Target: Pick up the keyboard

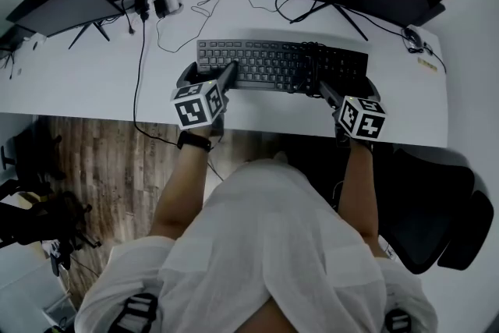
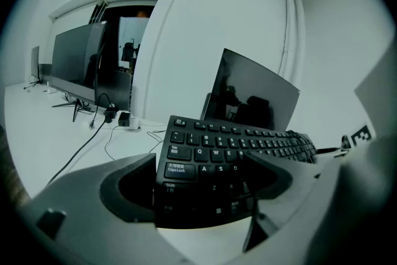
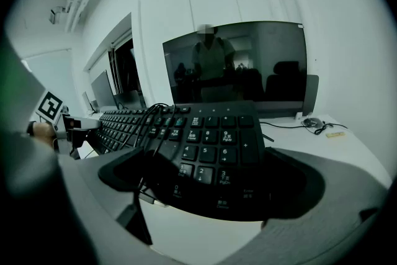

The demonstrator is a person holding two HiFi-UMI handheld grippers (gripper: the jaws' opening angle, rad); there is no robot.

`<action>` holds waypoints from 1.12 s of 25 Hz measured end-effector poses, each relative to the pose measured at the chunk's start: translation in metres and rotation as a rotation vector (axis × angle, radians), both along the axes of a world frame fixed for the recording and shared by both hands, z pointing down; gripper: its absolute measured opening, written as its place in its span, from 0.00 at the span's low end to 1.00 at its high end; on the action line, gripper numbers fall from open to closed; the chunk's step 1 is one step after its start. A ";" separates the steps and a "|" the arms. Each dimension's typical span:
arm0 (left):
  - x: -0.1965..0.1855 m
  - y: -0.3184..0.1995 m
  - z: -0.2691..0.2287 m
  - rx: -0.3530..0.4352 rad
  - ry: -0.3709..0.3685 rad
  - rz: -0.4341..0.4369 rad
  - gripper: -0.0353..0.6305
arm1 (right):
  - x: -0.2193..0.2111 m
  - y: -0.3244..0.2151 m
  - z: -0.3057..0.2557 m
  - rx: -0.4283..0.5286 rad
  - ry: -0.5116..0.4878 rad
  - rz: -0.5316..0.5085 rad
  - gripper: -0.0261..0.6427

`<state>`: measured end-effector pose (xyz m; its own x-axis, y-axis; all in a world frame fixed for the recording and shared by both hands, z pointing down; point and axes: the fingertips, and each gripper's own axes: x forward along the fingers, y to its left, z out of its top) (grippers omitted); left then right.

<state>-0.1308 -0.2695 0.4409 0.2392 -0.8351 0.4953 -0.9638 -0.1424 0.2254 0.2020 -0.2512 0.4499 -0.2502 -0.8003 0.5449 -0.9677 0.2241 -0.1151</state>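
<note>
With left gripper (image 2: pixel 201 163) and right gripper (image 3: pixel 208 159) jaws spread around keyboard (image 1: pixel 273 62) ends: probably light, stiff, slick. Pinch both ends evenly.

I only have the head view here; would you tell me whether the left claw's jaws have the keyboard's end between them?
Observer: Yes. In the left gripper view the left claw has its jaws apart, with the Caps Lock end of the keyboard between them.
Operator: Thank you. And the right one?
Observer: The right claw also has its jaws apart, around the number pad.
Operator: What is the dark line crossing the keys?
Observer: A thin black cable, draped over the keys beside the number pad.
</note>
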 end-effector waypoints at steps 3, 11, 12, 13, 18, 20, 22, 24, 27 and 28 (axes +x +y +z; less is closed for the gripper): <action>0.002 -0.001 -0.009 0.016 0.009 -0.003 0.70 | 0.002 -0.002 -0.011 0.023 0.009 -0.003 0.91; 0.004 -0.005 -0.030 0.066 0.014 -0.011 0.70 | 0.005 -0.006 -0.032 0.074 0.011 -0.004 0.91; 0.004 -0.005 -0.033 0.071 0.015 -0.012 0.70 | 0.005 -0.006 -0.034 0.079 0.011 -0.005 0.91; 0.004 -0.005 -0.035 0.077 0.015 -0.013 0.70 | 0.005 -0.006 -0.036 0.085 0.010 -0.005 0.91; 0.002 -0.005 -0.042 0.096 0.021 -0.018 0.70 | 0.003 -0.006 -0.045 0.118 0.022 -0.007 0.91; 0.001 -0.003 -0.043 0.099 0.025 -0.021 0.70 | 0.003 -0.006 -0.049 0.127 0.028 -0.011 0.91; 0.000 -0.003 -0.044 0.102 0.029 -0.025 0.70 | 0.002 -0.006 -0.051 0.133 0.032 -0.016 0.91; -0.001 -0.002 -0.044 0.103 0.032 -0.030 0.70 | 0.001 -0.007 -0.052 0.136 0.036 -0.021 0.91; -0.002 0.000 -0.044 0.099 0.032 -0.035 0.70 | 0.000 -0.006 -0.051 0.133 0.040 -0.026 0.91; -0.002 0.000 -0.043 0.099 0.032 -0.036 0.70 | 0.000 -0.007 -0.051 0.133 0.040 -0.027 0.91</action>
